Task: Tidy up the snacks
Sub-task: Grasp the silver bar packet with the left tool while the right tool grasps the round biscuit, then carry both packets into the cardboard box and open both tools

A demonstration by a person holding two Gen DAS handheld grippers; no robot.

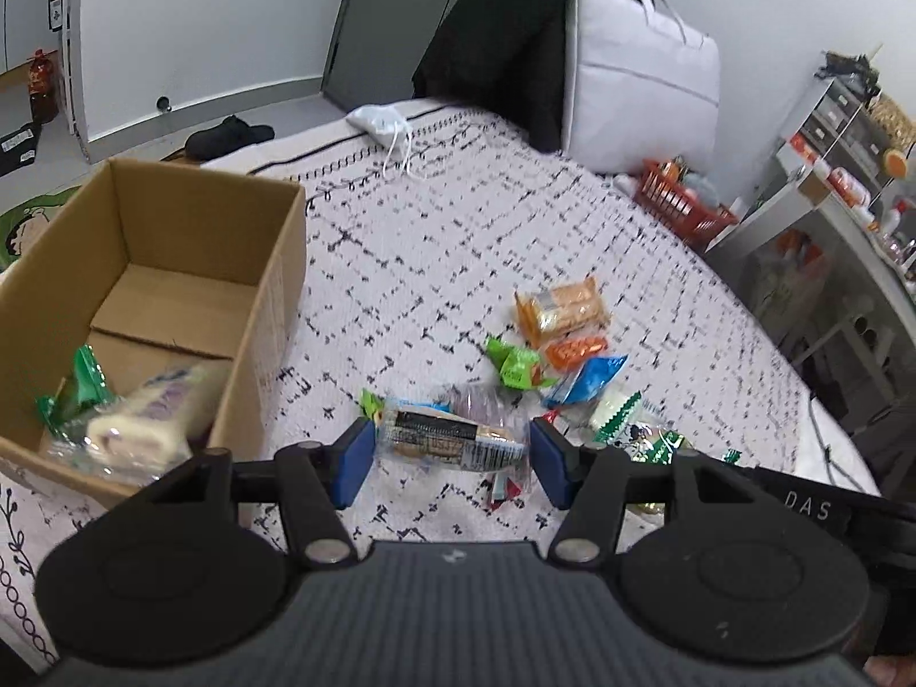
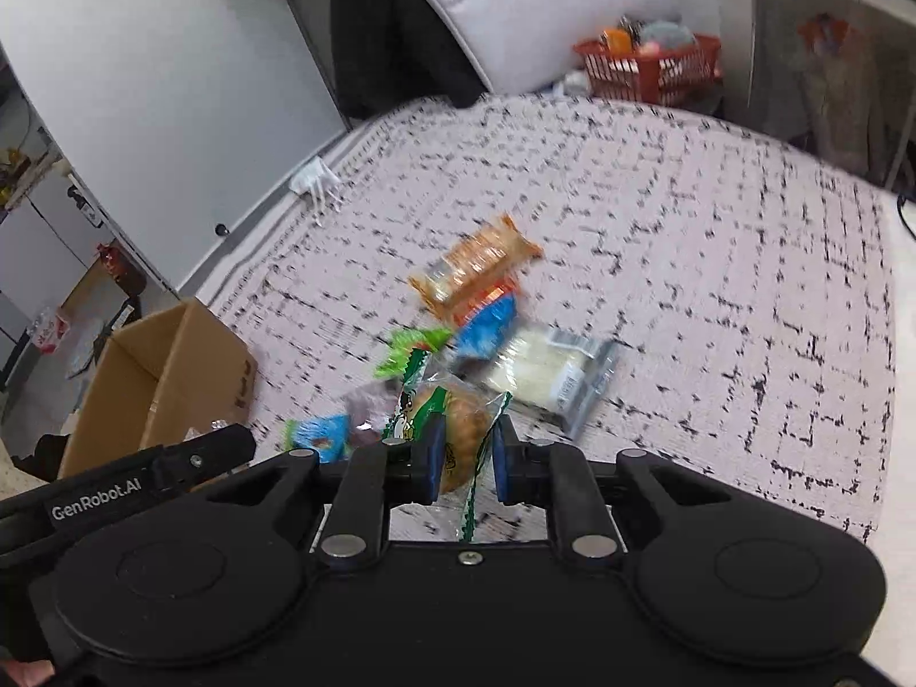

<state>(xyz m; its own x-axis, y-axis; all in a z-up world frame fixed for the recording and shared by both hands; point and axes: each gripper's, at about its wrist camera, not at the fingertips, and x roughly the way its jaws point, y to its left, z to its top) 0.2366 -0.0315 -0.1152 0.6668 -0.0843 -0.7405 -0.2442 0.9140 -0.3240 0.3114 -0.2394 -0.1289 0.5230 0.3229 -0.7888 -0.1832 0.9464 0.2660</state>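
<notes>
**Two wrapped snacks in hand, box to the left**

My left gripper [image 1: 452, 461] stands about half open, its blue pads against the two ends of a clear-wrapped pastry with a dark label [image 1: 452, 441], held lengthwise. My right gripper [image 2: 465, 461] is closed almost fully on a green-printed packet holding a round bun [image 2: 458, 435], pinched across its middle.

Judged handling: both items are light, soft and crushable; the film is slick and crinkly, so a firm hold on the body, not the loose sealed tails, looks safest. The bun wrapper's tail hangs below my right jaws.

The remaining snacks [image 1: 564, 338] lie heaped on the patterned bedspread [image 1: 435, 240]. The cardboard box [image 1: 275, 286], already holding a few packets, sits at the left
</notes>
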